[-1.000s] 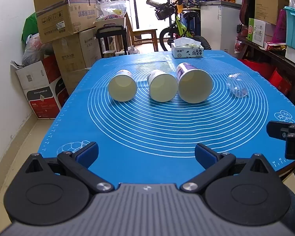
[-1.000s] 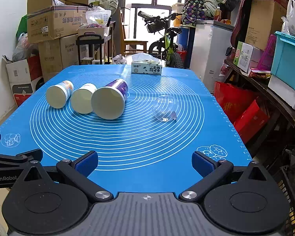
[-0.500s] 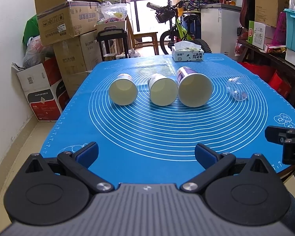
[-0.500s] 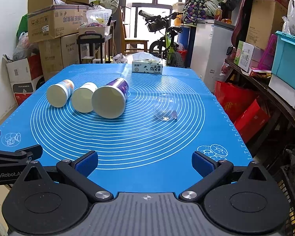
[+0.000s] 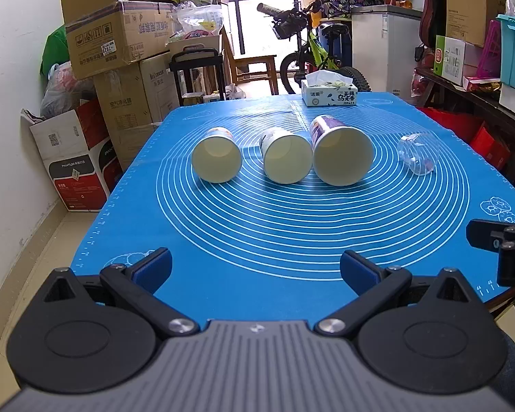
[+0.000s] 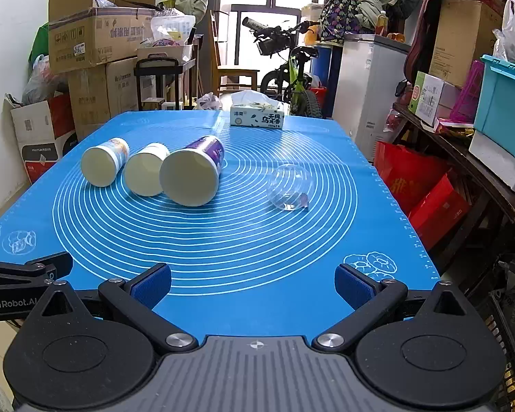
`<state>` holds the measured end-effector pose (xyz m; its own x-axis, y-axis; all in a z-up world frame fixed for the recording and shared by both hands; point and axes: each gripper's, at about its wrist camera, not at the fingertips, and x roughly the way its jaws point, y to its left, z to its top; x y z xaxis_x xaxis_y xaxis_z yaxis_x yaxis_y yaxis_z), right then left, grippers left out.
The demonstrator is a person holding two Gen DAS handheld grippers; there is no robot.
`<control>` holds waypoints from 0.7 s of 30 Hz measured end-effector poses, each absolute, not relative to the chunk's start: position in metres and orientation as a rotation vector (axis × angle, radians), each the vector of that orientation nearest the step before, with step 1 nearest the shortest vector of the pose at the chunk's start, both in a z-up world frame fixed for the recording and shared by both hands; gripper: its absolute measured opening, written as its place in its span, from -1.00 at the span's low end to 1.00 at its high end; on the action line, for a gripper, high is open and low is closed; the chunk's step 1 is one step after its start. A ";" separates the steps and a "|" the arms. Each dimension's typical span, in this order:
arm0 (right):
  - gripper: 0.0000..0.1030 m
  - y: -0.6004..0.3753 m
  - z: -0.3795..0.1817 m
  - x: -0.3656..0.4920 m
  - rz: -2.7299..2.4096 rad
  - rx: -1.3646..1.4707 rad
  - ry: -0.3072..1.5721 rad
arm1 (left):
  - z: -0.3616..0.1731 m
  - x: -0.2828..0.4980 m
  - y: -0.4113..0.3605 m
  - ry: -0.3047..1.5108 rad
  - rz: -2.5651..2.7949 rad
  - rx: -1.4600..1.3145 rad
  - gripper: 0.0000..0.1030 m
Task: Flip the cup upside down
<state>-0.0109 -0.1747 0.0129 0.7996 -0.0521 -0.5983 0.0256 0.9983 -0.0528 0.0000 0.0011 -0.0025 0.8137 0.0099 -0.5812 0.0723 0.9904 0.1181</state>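
Cups: three cream paper cups on their sides mid-mat, mouths toward the near edge; left small cup point(image 5: 217, 159), middle cup point(image 5: 285, 159) touching the large purple-printed cup point(image 5: 341, 156)
Clear plastic cup point(image 6: 289, 187): on its side, right, apart from the row
Blue ringed silicone mat point(image 5: 292, 240): bare from cups to the bench's near edge
Left gripper point(image 5: 255, 267): fingers spread, empty, at near edge
Right gripper point(image 6: 252, 283): fingers spread, empty
Tissue box point(image 5: 329, 92): far edge

**Count on the table**

Three paper cups point(image 5: 216, 159) point(image 5: 285, 159) point(image 5: 341, 155) lie on one blue mat point(image 5: 292, 240). One clear plastic cup point(image 5: 415, 153) lies beside them. One tissue box point(image 5: 329, 93) sits at the far edge.
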 end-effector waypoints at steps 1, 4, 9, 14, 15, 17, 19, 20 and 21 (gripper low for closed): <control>1.00 -0.175 0.013 -0.011 -0.043 -0.043 0.644 | -0.003 0.000 0.001 0.619 -0.032 0.137 0.99; 1.00 -0.175 0.013 -0.011 -0.043 -0.042 0.643 | -0.002 0.000 0.002 0.618 -0.025 0.140 0.99; 1.00 -0.175 0.012 -0.011 -0.044 -0.044 0.643 | -0.002 0.000 0.002 0.617 -0.025 0.143 0.99; 1.00 -0.176 0.013 -0.011 -0.044 -0.044 0.642 | -0.002 0.000 0.002 0.615 -0.024 0.147 0.99; 1.00 -0.176 0.013 -0.011 -0.044 -0.044 0.642 | -0.002 0.000 0.002 0.615 -0.024 0.147 0.99; 1.00 -0.175 0.013 -0.011 -0.044 -0.045 0.642 | -0.002 0.000 0.001 0.615 -0.023 0.149 0.99; 1.00 -0.176 0.013 -0.011 -0.044 -0.044 0.643 | -0.002 0.000 0.001 0.616 -0.023 0.150 0.99; 1.00 -0.175 0.013 -0.011 -0.044 -0.045 0.643 | -0.002 0.000 0.002 0.617 -0.023 0.149 0.99; 1.00 -0.176 0.013 -0.011 -0.044 -0.044 0.642 | -0.002 0.000 0.002 0.617 -0.022 0.149 0.99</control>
